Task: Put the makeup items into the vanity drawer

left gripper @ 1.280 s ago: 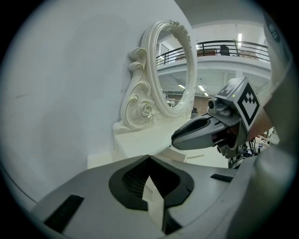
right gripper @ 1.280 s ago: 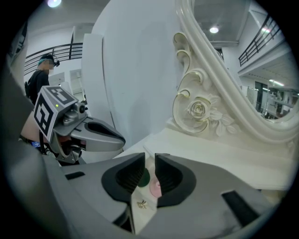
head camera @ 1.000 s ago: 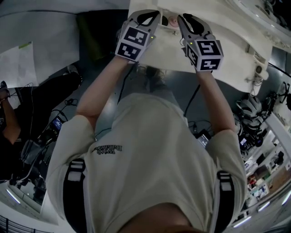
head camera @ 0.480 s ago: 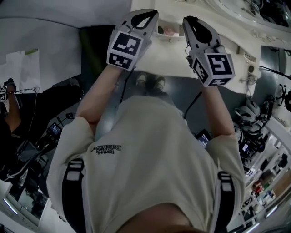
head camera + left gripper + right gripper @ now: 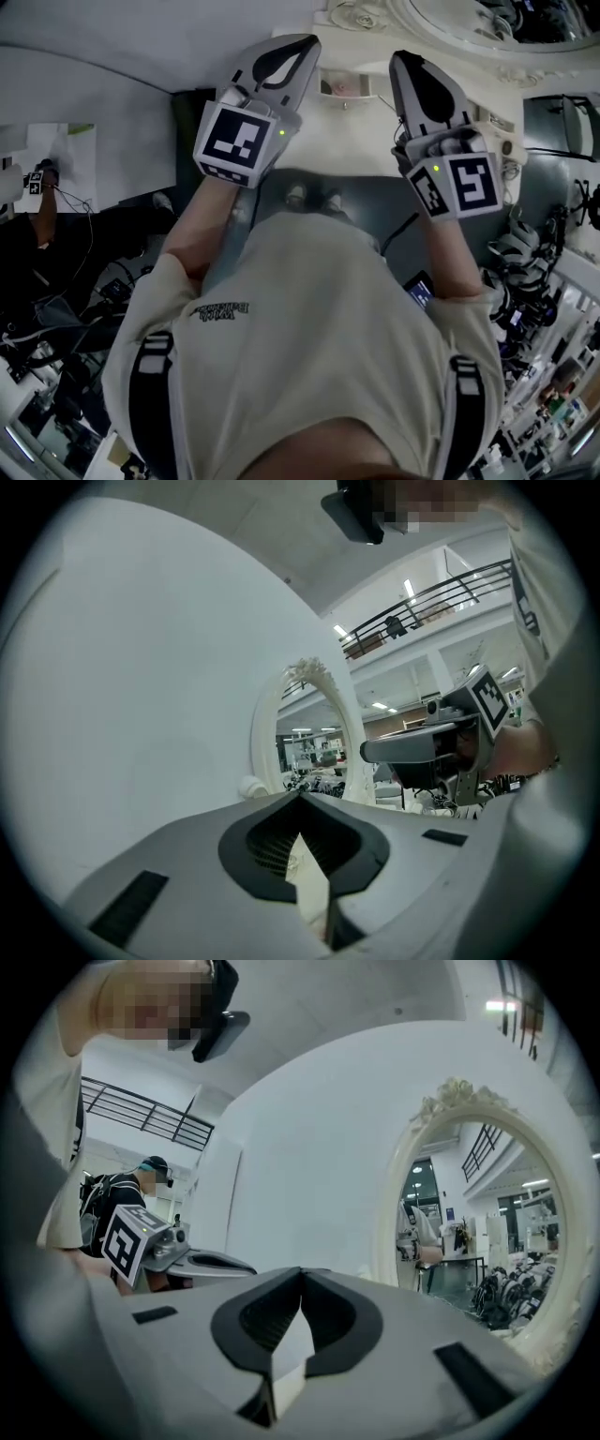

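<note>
Shoulders in a beige shirt [image 5: 300, 328] fill the low part of the head view, cut off at the bottom edge. Two forearms [image 5: 202, 225] point from them toward the vanity [image 5: 356, 141]. Two grippers are held there, each with one marker cube [image 5: 232, 141]: the left gripper [image 5: 302, 47] before the vanity's left part, the right gripper [image 5: 405, 64] before its right part, well apart.

The left gripper's jaws are closed tip to tip, with nothing between them. The right gripper's jaws have just been closing; now their tips meet and nothing is between them either.

Two shoes [image 5: 311, 195] show below the vanity's front edge. One small pink item [image 5: 343, 86] sits at the vanity's front, between the two grippers. It is too small to tell what it is, or if it lies in a drawer. One oval mirror [image 5: 473, 1241] in a white carved frame stands at the vanity's back, cut off in the head view.
</note>
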### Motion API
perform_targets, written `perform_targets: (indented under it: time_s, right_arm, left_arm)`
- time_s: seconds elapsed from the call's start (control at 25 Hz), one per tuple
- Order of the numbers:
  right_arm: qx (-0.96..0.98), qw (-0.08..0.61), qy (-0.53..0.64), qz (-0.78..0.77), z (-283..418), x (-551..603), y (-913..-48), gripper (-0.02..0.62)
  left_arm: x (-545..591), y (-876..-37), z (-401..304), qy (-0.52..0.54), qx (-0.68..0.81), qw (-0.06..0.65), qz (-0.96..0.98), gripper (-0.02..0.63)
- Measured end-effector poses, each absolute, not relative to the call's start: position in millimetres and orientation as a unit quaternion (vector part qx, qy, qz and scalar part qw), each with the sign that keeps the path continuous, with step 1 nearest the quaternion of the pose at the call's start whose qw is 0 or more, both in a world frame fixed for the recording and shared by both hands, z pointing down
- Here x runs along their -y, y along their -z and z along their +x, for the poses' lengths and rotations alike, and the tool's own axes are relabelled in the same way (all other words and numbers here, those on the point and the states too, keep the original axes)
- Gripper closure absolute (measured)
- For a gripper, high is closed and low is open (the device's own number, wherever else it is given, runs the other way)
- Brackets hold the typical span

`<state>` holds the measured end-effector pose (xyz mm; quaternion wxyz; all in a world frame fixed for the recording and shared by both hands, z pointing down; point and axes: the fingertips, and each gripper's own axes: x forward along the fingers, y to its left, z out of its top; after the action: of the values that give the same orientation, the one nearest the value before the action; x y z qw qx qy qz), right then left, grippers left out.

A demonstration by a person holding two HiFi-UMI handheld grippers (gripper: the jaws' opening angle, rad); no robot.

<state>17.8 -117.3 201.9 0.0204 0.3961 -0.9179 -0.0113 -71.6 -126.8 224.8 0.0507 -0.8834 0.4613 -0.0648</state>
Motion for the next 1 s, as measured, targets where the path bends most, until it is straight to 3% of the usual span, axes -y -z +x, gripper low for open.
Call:
perform_targets:
  time_s: [0.48, 1.0]
  right_arm:
    - [0.915, -0.028, 0.053, 0.4, 39, 57, -155, 0.59]
    - [0.915, -0.033, 0.057, 0.397, 45, 24, -156, 0.591]
  left_arm:
    - [71, -167, -66, 0.026, -0.463, 0.108, -0.879, 0.592]
    - [43, -172, -57, 0.026, -0.461, 0.103, -0.881, 0.592]
